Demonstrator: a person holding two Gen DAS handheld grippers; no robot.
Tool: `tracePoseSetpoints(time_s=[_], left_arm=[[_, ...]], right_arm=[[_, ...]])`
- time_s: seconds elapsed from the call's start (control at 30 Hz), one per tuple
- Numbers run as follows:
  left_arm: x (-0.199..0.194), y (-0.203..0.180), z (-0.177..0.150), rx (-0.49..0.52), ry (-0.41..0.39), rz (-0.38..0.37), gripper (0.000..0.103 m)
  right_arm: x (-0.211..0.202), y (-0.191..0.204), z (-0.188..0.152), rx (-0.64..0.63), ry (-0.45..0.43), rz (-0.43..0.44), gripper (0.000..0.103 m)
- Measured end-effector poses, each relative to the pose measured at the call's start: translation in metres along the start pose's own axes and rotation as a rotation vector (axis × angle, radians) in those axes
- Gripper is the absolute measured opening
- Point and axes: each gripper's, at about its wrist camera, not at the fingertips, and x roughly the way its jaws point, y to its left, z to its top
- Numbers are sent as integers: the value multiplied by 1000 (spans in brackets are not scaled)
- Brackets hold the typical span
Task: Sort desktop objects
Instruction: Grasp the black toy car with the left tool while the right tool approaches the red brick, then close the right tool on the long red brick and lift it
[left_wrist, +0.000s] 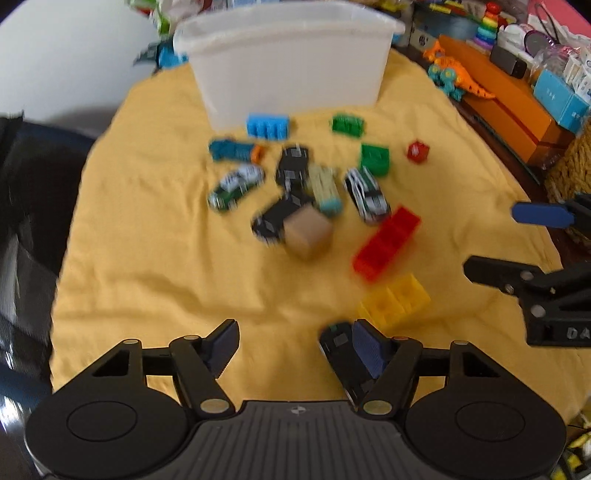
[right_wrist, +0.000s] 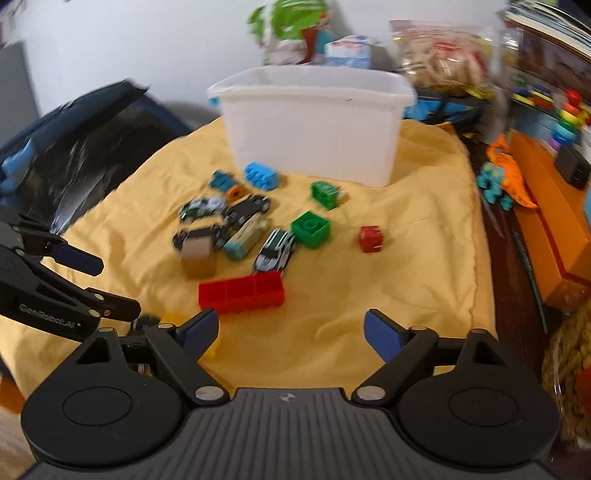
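Toys lie on a yellow cloth (left_wrist: 147, 258) before a white plastic bin (left_wrist: 288, 62), which also shows in the right wrist view (right_wrist: 314, 122). Among them are a red long brick (left_wrist: 386, 243) (right_wrist: 242, 291), a yellow brick (left_wrist: 397, 301), green bricks (left_wrist: 375, 158) (right_wrist: 311, 229), a blue brick (left_wrist: 267, 126) (right_wrist: 260, 176), a red cube (left_wrist: 418, 150) (right_wrist: 371, 239), a tan block (left_wrist: 308, 236) (right_wrist: 197, 254) and several toy cars (left_wrist: 365, 194). My left gripper (left_wrist: 293, 345) is open, with a black toy car (left_wrist: 341, 354) beside its right finger. My right gripper (right_wrist: 291, 332) is open and empty.
An orange box (left_wrist: 509, 107) with an orange and teal dinosaur toy (left_wrist: 454, 75) lines the right side. Snack bags (right_wrist: 291, 33) and boxes stand behind the bin. A dark bag (right_wrist: 85, 147) lies at the left. A woven basket (right_wrist: 569, 373) sits at the right.
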Motion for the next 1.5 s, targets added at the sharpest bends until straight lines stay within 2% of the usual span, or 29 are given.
tracePoseSetpoints(time_s=[0.07, 0.17, 0.33, 0.37, 0.4, 0.47, 0.5, 0.57, 0.63, 0.67, 0.8, 0.9, 0.97, 1.07, 1.17, 1.3, 1.37, 1.5], left_arm=[[3, -11, -7, 18, 22, 7, 72], [9, -23, -12, 31, 47, 12, 72], [23, -25, -8, -54, 72, -12, 72], [26, -25, -8, -61, 78, -7, 68], [30, -25, -8, -69, 90, 0, 55], [31, -24, -10, -92, 97, 8, 47], [29, -24, -10, -95, 88, 6, 37], [25, -25, -12, -75, 77, 18, 33], [23, -28, -11, -46, 71, 36, 33], [22, -30, -10, -33, 71, 46, 33], [21, -26, -9, -20, 85, 75, 33], [22, -16, -7, -44, 99, 74, 33], [21, -12, -7, -48, 102, 72, 33], [22, -13, -8, -42, 102, 74, 33], [22, -14, -8, -37, 100, 74, 33], [23, -13, -7, -41, 102, 70, 33], [23, -13, -6, -41, 101, 72, 33], [26, -12, -4, -50, 100, 72, 33]], right_arm=[[3, -2, -2, -11, 14, 20, 75], [6, -2, -4, -36, 17, 51, 74], [12, 0, -3, -107, 30, 72, 73], [13, -1, -2, -115, 32, 76, 73], [14, -2, -1, -124, 34, 78, 73], [15, -5, 1, -142, 35, 85, 69], [15, -7, 2, -152, 34, 92, 68], [18, -9, 4, -171, 34, 111, 54], [25, -8, 7, -194, 41, 133, 44], [29, -6, 9, -209, 48, 147, 42], [47, 5, 13, -349, 66, 173, 42], [62, 4, 20, -420, 69, 151, 49], [71, -1, 26, -429, 88, 168, 57], [82, -5, 33, -446, 116, 251, 61], [87, -5, 39, -441, 96, 337, 63], [86, 8, 36, -452, 129, 368, 54], [81, 15, 28, -469, 153, 412, 44], [69, 28, 21, -527, 142, 396, 44]])
